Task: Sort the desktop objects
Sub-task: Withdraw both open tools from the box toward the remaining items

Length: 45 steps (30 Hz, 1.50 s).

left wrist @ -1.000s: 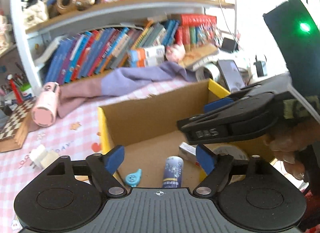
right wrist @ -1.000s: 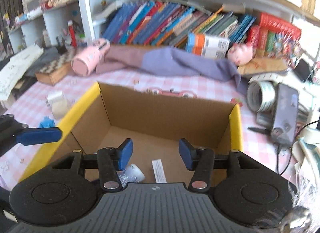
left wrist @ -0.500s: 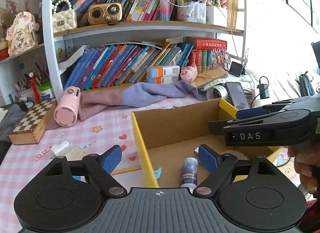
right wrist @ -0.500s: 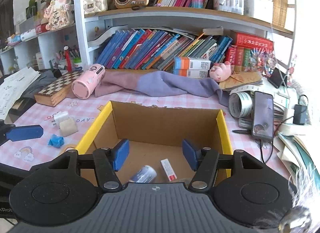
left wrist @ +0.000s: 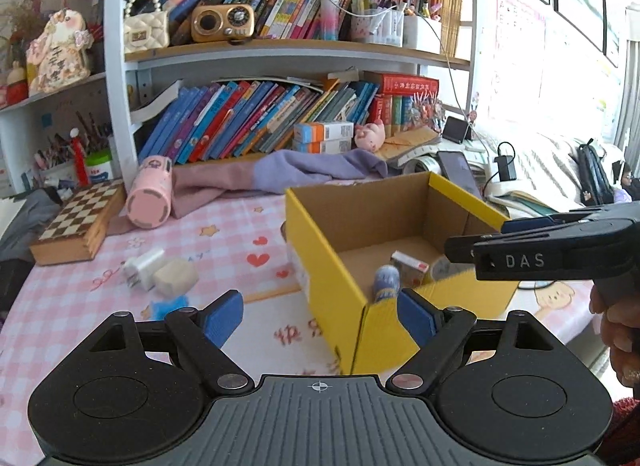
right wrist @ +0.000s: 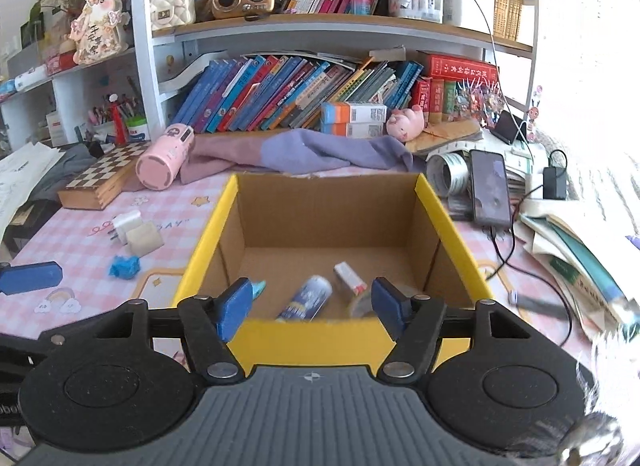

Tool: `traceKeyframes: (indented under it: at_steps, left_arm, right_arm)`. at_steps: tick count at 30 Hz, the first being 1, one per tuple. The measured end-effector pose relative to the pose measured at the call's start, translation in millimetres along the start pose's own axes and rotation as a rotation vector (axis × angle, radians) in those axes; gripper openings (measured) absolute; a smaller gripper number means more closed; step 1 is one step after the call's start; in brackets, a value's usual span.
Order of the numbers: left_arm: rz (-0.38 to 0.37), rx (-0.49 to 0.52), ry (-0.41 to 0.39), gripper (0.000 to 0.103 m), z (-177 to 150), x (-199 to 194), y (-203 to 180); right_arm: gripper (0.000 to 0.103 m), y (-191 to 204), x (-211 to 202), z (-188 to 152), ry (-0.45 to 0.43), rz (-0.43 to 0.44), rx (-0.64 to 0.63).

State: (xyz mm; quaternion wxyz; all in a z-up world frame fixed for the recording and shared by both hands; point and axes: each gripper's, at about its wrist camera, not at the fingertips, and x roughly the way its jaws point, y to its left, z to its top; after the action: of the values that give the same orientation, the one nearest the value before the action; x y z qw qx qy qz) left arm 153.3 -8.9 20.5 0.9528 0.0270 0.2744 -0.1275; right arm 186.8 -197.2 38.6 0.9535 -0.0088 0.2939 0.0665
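Observation:
A yellow-rimmed cardboard box [right wrist: 326, 340] stands on the pink checked desk; it also shows in the left wrist view [left wrist: 320, 250]. Inside lie a blue tube [right wrist: 306, 298], a small white and red box [right wrist: 349, 276] and a tape roll [right wrist: 362, 304]. My right gripper [right wrist: 312, 306] is open and empty, just before the box's near wall. My left gripper [left wrist: 320, 316] is open and empty, near the box's front left corner. On the desk left of the box lie a white charger plug [right wrist: 126, 223], a beige block [right wrist: 145, 240] and a crumpled blue piece [right wrist: 125, 266].
A pink cylinder [right wrist: 164, 157], a chessboard box [right wrist: 100, 179] and a purple cloth [right wrist: 312, 151] lie at the back under the bookshelf. A phone [right wrist: 490, 185], tape rolls [right wrist: 448, 171], cables and books crowd the right side.
Both grippers have pulled back and up out of the box. The left one has also shifted left, so the box now sits to its right.

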Motion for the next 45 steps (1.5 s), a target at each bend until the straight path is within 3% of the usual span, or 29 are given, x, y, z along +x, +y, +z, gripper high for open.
traceKeyframes:
  at_steps: [9, 18, 31, 45]
  left_arm:
    - [-0.016, 0.015, 0.036, 0.087, -28.0, -29.5, 21.4]
    - [0.009, 0.006, 0.112, 0.087, -50.7, -45.2, 42.5]
    - [0.042, -0.041, 0.147, 0.088, -70.7, -65.2, 63.1]
    - [0.152, -0.131, 0.157, 0.091, -79.5, -79.3, 94.6]
  right_arm:
    - [0.067, 40.0, -24.8, -32.7, 0.038, -0.019, 0.016]
    - [0.068, 69.9, -32.8, -51.1, 0.122, 0.021, 0.041]
    - [0.07, 104.4, -40.5, -58.0, 0.148, 0.076, -0.012]
    - [0.071, 147.2, -26.1, -49.8, 0.164, 0.192, -0.117]
